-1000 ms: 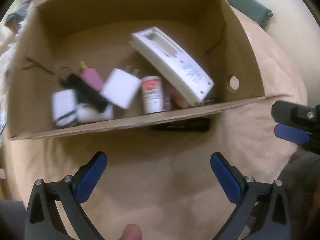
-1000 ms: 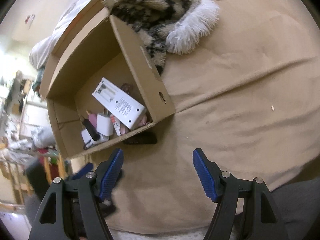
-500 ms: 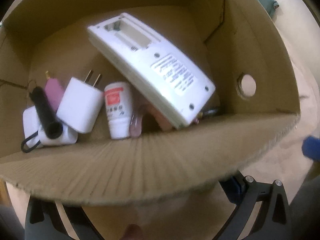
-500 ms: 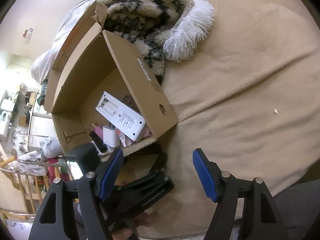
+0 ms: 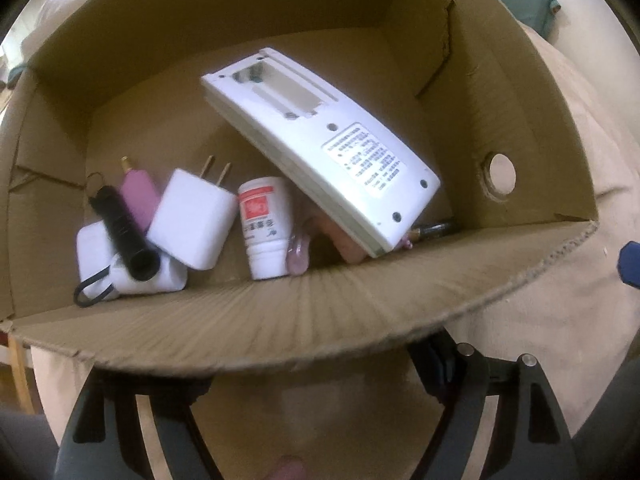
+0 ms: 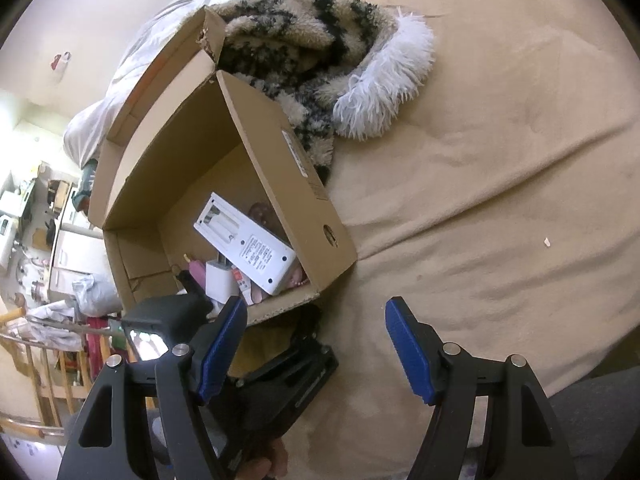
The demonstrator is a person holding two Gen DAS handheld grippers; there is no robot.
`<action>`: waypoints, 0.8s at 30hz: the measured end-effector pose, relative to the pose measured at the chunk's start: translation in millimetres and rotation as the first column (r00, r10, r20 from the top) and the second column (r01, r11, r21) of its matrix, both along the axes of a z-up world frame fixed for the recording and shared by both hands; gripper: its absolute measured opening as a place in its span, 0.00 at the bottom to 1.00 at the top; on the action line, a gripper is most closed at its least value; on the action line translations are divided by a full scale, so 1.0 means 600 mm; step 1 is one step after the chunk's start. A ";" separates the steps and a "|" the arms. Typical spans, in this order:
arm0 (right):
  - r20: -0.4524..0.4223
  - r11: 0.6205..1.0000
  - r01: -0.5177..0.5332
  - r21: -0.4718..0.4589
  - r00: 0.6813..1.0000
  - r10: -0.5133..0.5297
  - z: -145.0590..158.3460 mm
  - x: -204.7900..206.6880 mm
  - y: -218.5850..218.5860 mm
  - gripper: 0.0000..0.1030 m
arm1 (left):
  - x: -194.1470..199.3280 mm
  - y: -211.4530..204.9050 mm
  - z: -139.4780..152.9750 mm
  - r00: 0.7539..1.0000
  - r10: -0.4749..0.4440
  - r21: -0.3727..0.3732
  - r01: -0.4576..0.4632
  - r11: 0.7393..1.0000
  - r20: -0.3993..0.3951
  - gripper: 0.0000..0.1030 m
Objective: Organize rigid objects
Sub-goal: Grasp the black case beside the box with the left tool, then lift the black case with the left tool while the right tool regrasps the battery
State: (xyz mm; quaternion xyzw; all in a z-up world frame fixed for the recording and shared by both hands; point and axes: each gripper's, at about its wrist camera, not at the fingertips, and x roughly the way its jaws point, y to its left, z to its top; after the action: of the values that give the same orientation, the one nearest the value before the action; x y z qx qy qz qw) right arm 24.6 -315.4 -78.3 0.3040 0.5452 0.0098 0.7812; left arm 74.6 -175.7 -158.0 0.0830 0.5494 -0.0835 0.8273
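the bed (image 6: 500,208) is covered by a beige sheet and carries everything in view. a furry spotted garment (image 6: 320,60) with a white fluffy trim lies on it, touching the far side of the cardboard box (image 6: 280,184). the box is open at the top, with a round hole in its right wall.

the left hand-held gripper (image 6: 288,360) is at the box's near wall, low against the outside; its fingertips are hidden behind the cardboard in the left wrist view, so its state cannot be told. the right hand-held gripper (image 6: 316,348) hovers over the bed just beside the box, its blue pads spread wide apart with nothing between them.

inside the box, a white remote control (image 5: 320,160) lies face down and tilted, its battery bay uncovered, its lower end propped on other items. beside it stand or lean a white pill bottle (image 5: 264,228) with a red label, a white plug adapter (image 5: 192,220) with prongs up, a pink bottle (image 5: 138,192), a black cylinder (image 5: 122,236) with a key ring, and a white block (image 5: 100,260) under that cylinder.
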 end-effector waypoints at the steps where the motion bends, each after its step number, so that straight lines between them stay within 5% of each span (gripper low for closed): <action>1: -0.001 1.000 0.003 -0.002 1.000 -0.003 -0.001 -0.001 -0.001 0.73 | -0.001 0.005 0.004 1.000 0.004 0.000 -0.004 1.000 0.000 0.77; 13: -0.011 1.000 -0.019 -0.025 1.000 0.019 -0.004 -0.010 0.008 0.73 | -0.044 0.116 0.093 0.999 0.033 0.039 -0.033 0.999 -0.008 0.77; 24: -0.130 0.954 -0.281 -0.105 0.955 0.266 -0.064 -0.005 0.123 0.73 | -0.083 0.253 0.188 0.988 0.151 0.033 -0.152 0.988 0.040 0.77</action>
State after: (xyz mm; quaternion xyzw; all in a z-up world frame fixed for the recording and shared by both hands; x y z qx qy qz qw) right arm 21.7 -241.5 -116.7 0.1771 0.6256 0.0670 0.7568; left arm 24.7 -23.7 -45.1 0.0573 0.5399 -0.0092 0.8397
